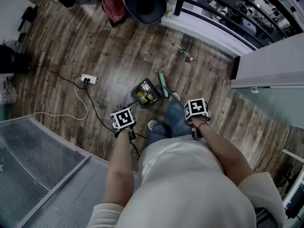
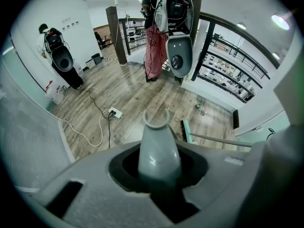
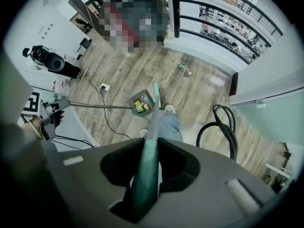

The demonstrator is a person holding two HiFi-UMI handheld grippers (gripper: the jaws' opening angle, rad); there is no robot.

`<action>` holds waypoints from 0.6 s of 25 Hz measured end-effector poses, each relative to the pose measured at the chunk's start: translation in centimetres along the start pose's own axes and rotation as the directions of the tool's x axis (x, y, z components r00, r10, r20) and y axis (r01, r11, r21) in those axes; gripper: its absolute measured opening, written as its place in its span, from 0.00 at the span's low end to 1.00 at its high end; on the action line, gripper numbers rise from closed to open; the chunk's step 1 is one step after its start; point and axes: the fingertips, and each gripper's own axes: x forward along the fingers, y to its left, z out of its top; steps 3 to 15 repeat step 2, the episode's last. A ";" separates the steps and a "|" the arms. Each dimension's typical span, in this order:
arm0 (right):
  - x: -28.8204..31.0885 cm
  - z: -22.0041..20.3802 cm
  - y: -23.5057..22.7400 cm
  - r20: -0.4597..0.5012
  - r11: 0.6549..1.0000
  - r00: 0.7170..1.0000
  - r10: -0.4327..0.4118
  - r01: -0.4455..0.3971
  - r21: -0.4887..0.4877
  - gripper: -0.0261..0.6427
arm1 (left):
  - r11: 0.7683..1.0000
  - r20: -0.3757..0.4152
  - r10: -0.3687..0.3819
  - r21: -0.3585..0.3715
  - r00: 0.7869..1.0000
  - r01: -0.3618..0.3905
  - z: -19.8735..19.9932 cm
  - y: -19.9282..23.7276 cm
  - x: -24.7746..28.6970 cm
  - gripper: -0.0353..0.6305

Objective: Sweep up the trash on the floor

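Both tools grip long handles, with a filled dustpan and a broom head on the floor by the person's feet.

The left tool (image 2: 156,177) is clamped on the pale grey plastic grip (image 2: 155,148) of the dark grey long-handled dustpan (image 1: 148,82), and the right tool (image 3: 146,177) is clamped on the teal broom handle (image 3: 149,156). The dustpan rests on the brown wood-plank floor (image 1: 95,46) just ahead of the person's shoes, towards the middle of the floor, holding yellow and mixed-colour litter (image 1: 145,97). The teal broom head (image 1: 163,85) lies just beside the dustpan's right side. A small green-and-white scrap of trash (image 1: 185,52) lies loose near the floor's far edge, well apart from the dustpan. A white power strip (image 1: 88,79) lies to the dustpan's left.
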 end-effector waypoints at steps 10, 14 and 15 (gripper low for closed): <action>0.1 -0.1 -0.1 -0.001 1.000 1.000 0.006 -0.006 0.006 0.19 | 1.000 -0.003 -0.018 -0.011 1.000 0.018 -0.5 -0.5 0.2 0.19; 0.1 -0.1 -0.1 -0.001 1.000 1.000 0.006 -0.006 0.006 0.19 | 1.000 -0.003 -0.018 -0.011 1.000 0.018 -0.5 -0.5 0.2 0.19; 0.1 -0.1 -0.1 -0.001 1.000 1.000 0.006 -0.006 0.006 0.19 | 1.000 -0.003 -0.018 -0.011 1.000 0.018 -0.5 -0.5 0.2 0.19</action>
